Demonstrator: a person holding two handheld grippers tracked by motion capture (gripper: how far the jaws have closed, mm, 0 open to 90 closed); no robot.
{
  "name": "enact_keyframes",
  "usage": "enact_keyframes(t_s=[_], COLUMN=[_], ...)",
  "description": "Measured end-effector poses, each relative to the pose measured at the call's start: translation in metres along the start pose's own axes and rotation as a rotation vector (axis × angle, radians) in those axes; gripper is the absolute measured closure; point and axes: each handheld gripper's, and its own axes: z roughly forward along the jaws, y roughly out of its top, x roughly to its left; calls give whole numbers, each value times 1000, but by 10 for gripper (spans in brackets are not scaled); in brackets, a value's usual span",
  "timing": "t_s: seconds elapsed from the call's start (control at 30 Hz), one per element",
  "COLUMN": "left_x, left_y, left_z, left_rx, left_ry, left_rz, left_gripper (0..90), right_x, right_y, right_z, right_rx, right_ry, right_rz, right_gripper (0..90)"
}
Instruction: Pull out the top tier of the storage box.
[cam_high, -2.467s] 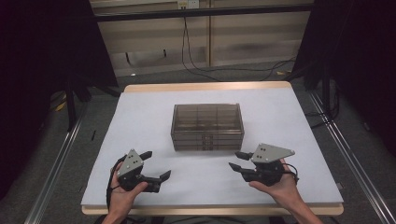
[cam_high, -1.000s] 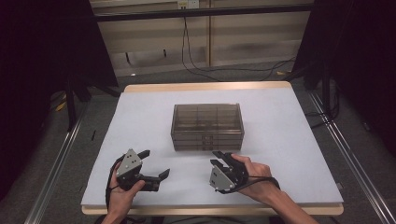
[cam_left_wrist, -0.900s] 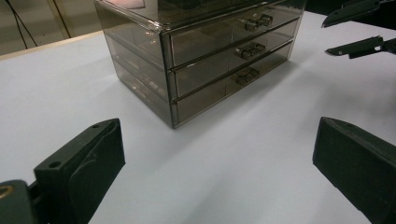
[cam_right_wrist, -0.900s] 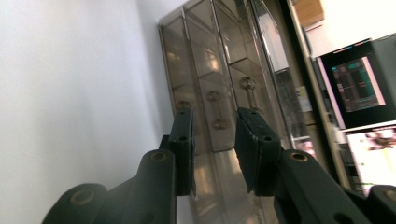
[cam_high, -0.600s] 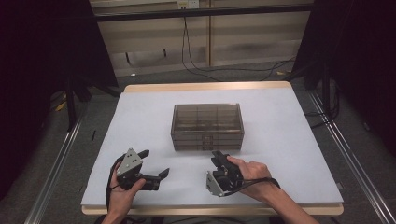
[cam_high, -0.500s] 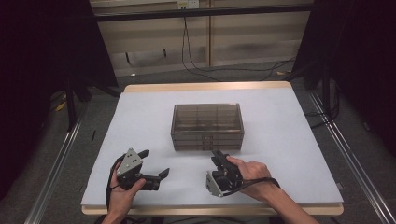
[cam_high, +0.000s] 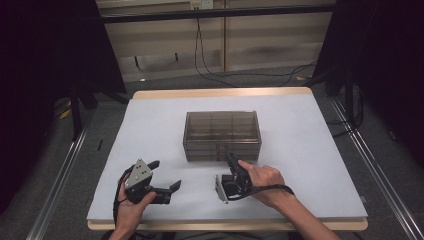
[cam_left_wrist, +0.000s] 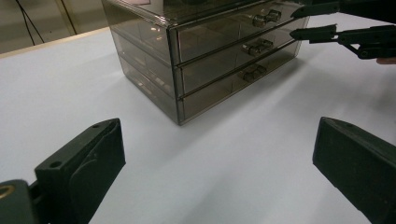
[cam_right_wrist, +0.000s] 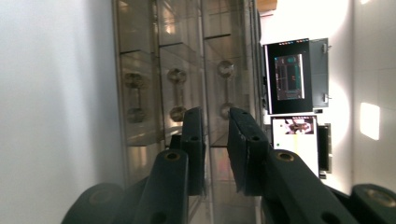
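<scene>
Smoked-plastic 3-drawer organiser (cam_high: 221, 134): bench (cam_high: 310, 165) centre. Right hand-held gripper (cam_high: 228, 156), rolled on edge since 2.5 s ago, now at organiser's 6 o'clock; jaws just narrowing, slim gap, nothing pinched, aimed at top handle (cam_right_wrist: 226, 88). Drawer pull likely next. Left hand-held gripper (cam_high: 165, 175) spread, idle, 7 o'clock.

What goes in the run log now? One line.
right gripper: jaws narrowed, closing, at drawer box front, nothing gripped | left gripper: open, idle
</scene>
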Motion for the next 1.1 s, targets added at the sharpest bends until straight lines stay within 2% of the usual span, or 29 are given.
enact_keyframes(t_s=[0.03, 0.07, 0.13, 0.23, 0.33, 0.37, 0.4, 0.47, 0.53, 0.6, 0.73, 0.8, 0.9, 1.0, 1.1], left_x=[0, 0, -1, -1, 0, 0, 0, 0, 0, -1, 0, -1, -1, -1, -2], left_y=[0, 0, 0, 0, -1, -1, -1, -2, -2, -3, -5, -5, -5, -6, -7], left_z=[0, 0, 0, -1, -1, -2, -2, -3, -4, -5, -9, -10, -10, -11, -14], left_rx=[-1, -1, -1, 3, 4, 1, 2, 4, 3, 2, 4, 2, 2, 9, 5], left_ry=[0, 0, 5, 9, 11, 8, 7, 14, 19, 25, 30, 31, 33, 46, 46], left_rz=[-1, -1, -2, -3, -4, -5, -5, -7, -7, -3, -6, -9, -10, -1, -13], left_gripper=[22, 23, 23, 23, 23, 23, 23, 24, 24, 24, 23, 24, 23, 24, 24], right_x=[1, -1, -1, -3, -2, -2, -1, -1, 0, -1, 0, -1, 2, 2, 4], right_y=[1, 2, 3, 4, 6, 6, 5, 5, 6, 5, 3, 3, 3, 3, 4], right_z=[0, 2, 4, 6, 8, 9, 9, 12, 12, 13, 15, 15, 16, 17, 18], right_rx=[9, 7, 20, 14, 36, 31, 38, 25, 41, 46, 53, 51, 59, 59, 58], right_ry=[-4, -15, -19, -25, -36, -38, -41, -42, -43, -43, -42, -54, -56, -60, -76], right_rz=[20, 6, 22, 1, 20, 1, 11, -13, 0, -14, 4, -11, 2, -9, -27], right_gripper=[789, 791, 792, 793, 797, 798, 799, 800, 802, 800, 802, 802, 798, 801, 797])
